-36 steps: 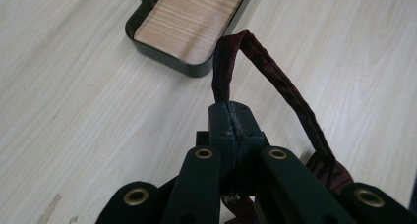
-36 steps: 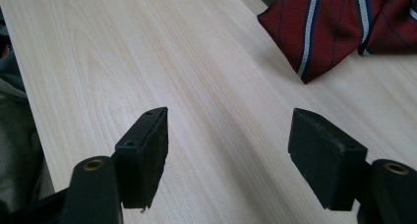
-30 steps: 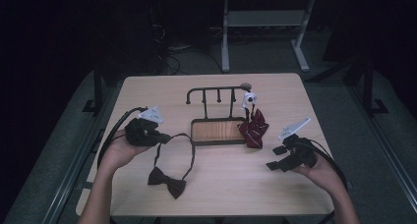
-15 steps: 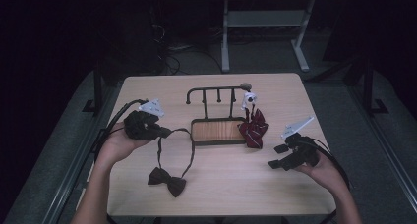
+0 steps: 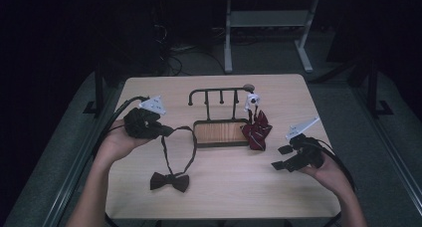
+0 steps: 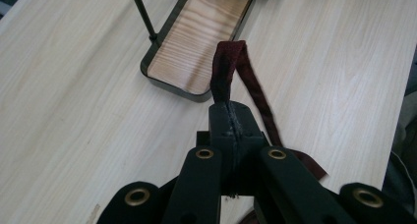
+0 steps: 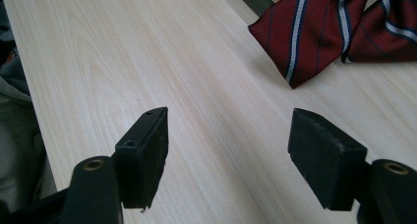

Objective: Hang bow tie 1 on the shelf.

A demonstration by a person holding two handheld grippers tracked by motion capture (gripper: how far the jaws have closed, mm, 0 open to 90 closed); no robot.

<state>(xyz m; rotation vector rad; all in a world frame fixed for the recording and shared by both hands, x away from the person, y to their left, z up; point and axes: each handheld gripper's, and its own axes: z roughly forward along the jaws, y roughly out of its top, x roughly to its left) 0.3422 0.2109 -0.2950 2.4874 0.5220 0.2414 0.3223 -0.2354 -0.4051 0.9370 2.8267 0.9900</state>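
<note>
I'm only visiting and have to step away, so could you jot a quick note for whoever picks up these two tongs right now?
Left tongs: shut on the dark bow tie's strap, near the wooden tray's left end.
Right tongs: open, holding nothing, above bare table at the right.
Dark bow tie: its bow lies flat on the table near the front, strap looping up to the left tongs.
Striped red bow tie: hangs at the right end of the hook rack.
Done: one tie on the rack. Left, probably: hang the dark one on a free hook.
</note>
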